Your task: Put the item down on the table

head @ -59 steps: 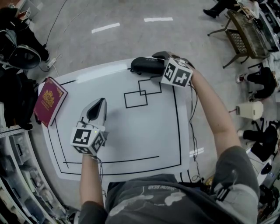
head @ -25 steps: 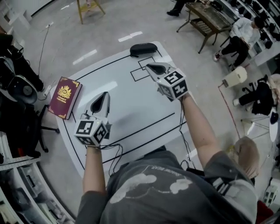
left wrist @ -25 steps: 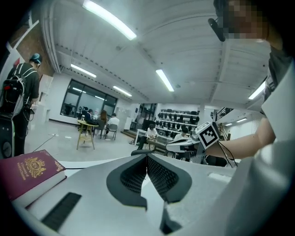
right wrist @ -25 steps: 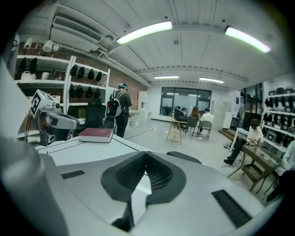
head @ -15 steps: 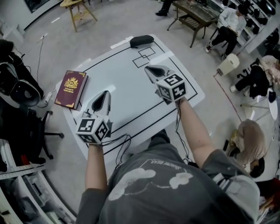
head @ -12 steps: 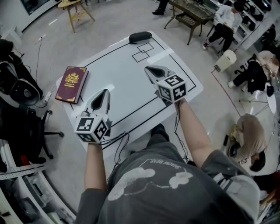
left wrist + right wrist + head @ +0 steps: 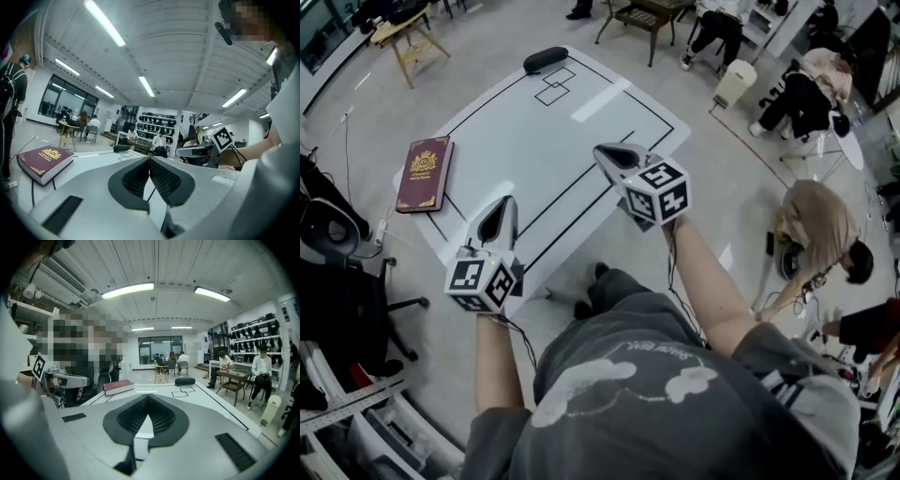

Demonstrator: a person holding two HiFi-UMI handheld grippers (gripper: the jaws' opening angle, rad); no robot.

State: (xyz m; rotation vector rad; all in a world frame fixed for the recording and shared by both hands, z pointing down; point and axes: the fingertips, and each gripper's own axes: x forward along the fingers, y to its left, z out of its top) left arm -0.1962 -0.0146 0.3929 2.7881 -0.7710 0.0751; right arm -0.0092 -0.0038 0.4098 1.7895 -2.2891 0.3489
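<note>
Black case (image 7: 546,59) closed at far end of table (image 7: 525,141); left tool (image 7: 506,202) and right tool (image 7: 602,153) pinched together, empty.

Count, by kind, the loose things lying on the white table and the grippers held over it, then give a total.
Dark red book: 1
Black case: 1
Grippers: 2, the left gripper and the right gripper, both with jaws together and empty
Total: 4
</note>
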